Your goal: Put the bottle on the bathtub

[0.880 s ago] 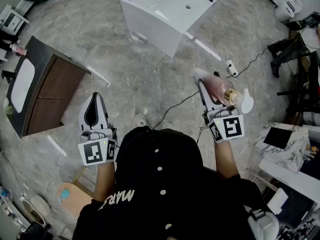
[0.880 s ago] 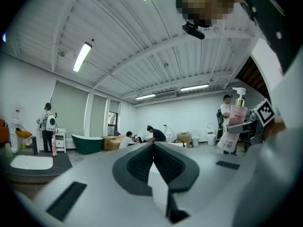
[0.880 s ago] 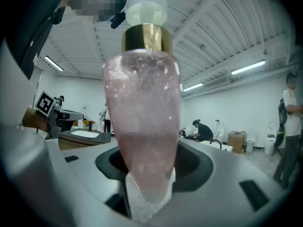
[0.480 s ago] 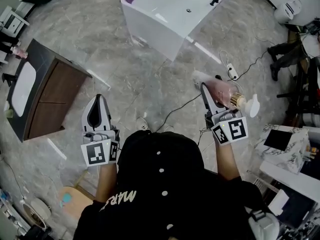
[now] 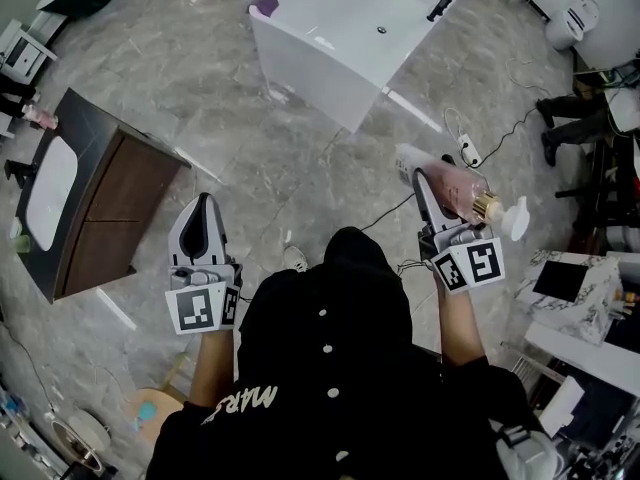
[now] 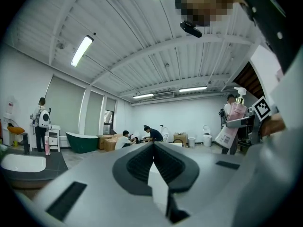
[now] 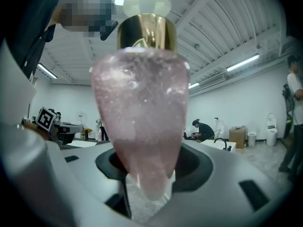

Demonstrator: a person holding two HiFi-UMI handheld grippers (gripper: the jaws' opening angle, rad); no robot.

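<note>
One bottle (image 5: 455, 184), long axis upright, pump (image 5: 515, 218) topmost, clamped in right gripper (image 5: 420, 175), left gripper (image 5: 203, 208) jaws together

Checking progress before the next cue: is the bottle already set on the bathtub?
No, the bottle is clamped in the right gripper above the floor, well short of the white bathtub.

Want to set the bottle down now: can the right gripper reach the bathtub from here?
Probably not yet. The right gripper holds the bottle, but the bathtub stands well ahead across open floor. Only a cable lies between, so walking closer looks unobstructed.
</note>
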